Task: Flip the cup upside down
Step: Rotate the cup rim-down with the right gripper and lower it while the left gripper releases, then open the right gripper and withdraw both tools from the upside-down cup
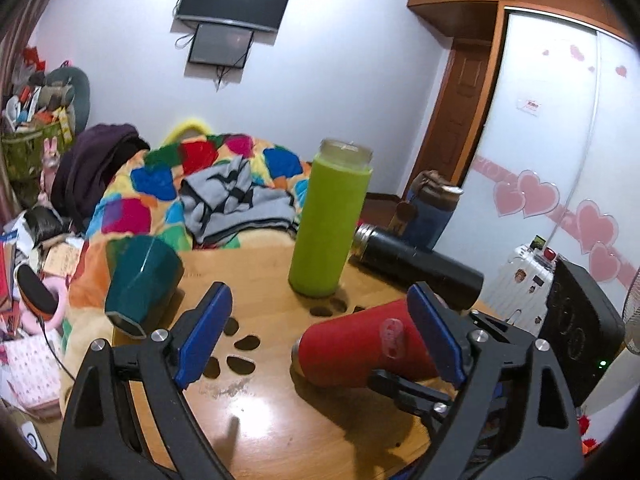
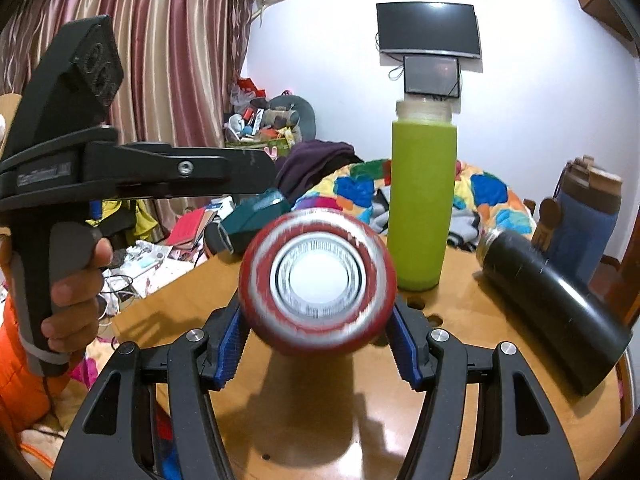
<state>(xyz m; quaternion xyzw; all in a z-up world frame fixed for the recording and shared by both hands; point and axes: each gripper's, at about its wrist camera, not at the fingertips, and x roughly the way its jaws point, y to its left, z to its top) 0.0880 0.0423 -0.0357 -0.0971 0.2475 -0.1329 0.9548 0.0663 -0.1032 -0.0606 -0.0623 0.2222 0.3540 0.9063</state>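
Observation:
A red cup (image 2: 318, 280) is held on its side above the wooden table (image 2: 480, 360), its round end facing the right wrist camera. My right gripper (image 2: 318, 344) is shut on it, blue pads (image 2: 230, 344) pressing both sides. In the left wrist view the red cup (image 1: 352, 348) lies horizontal behind my right fingertip, with the other gripper's black fingers on it. My left gripper (image 1: 320, 332) is open and empty, held to the cup's left. It shows in the right wrist view (image 2: 256, 168) held in a hand.
A tall green bottle (image 1: 330, 220) stands mid-table. A black flask (image 1: 416, 268) lies on its side to the right, a blue bottle (image 1: 430, 212) behind it. A teal cup (image 1: 140, 280) lies tilted at the table's left edge. A bed with a colourful blanket (image 1: 168, 192) is behind.

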